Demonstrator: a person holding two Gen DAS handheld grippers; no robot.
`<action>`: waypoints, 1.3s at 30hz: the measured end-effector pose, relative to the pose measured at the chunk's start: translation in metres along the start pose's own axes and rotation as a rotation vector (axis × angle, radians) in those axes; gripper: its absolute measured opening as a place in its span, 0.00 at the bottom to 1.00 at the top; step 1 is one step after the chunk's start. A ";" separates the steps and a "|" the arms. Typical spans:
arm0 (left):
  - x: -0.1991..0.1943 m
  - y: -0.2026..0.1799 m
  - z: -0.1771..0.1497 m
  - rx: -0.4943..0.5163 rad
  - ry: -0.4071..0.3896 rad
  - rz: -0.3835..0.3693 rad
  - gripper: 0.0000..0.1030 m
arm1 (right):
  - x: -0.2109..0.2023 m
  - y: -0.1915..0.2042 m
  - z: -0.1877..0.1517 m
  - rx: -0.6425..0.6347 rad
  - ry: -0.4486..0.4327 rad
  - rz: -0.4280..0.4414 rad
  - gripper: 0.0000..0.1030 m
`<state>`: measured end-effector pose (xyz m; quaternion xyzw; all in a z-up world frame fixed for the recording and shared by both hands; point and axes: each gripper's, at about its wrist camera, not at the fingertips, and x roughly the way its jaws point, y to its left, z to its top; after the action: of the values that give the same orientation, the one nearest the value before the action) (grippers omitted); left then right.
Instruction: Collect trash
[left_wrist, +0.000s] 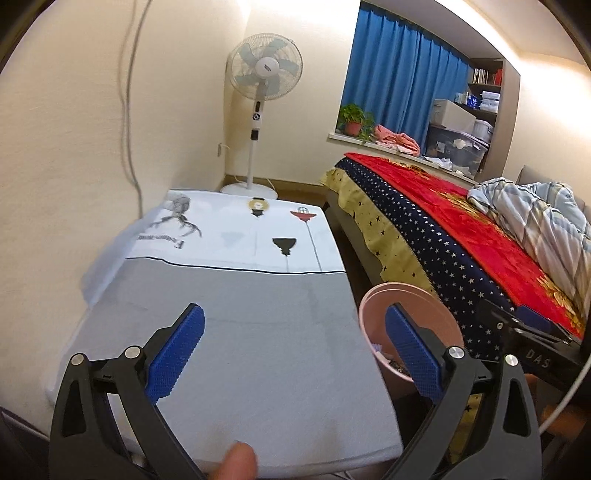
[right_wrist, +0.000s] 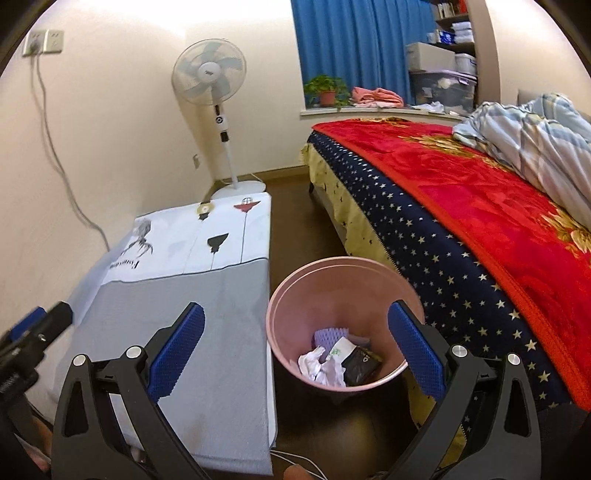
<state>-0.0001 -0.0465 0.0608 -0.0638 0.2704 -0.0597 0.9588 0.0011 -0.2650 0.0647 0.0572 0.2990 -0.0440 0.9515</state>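
Looks like it's wrapping up: both the left claw (left_wrist: 295, 350) and right claw (right_wrist: 295, 350) are hanging spread and empty, trash (right_wrist: 338, 360) is sitting in the pink bin (right_wrist: 288, 295), tabletop (left_wrist: 240, 332) is showing nothing left.

A round pink bin (right_wrist: 341, 291) stood upright on the dark floor, between a cloth-covered table and a bed. Inside at the bottom lay crumpled white paper (right_wrist: 320, 365), a black packet (right_wrist: 360, 365), a white wrapper with green print (right_wrist: 338, 349), and a ridged purple piece (right_wrist: 327, 336), all bunched together and touching.
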 end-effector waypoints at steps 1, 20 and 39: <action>-0.003 0.002 -0.003 0.005 -0.010 0.012 0.92 | -0.001 0.002 -0.002 -0.001 -0.002 -0.003 0.95; 0.028 0.027 -0.038 -0.026 0.028 0.126 0.92 | 0.024 0.040 -0.032 -0.100 -0.038 -0.056 0.95; 0.037 0.027 -0.047 -0.010 0.045 0.118 0.92 | 0.035 0.045 -0.032 -0.114 -0.031 -0.071 0.95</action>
<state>0.0090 -0.0298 -0.0017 -0.0512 0.2953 -0.0032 0.9540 0.0171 -0.2177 0.0218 -0.0085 0.2879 -0.0613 0.9557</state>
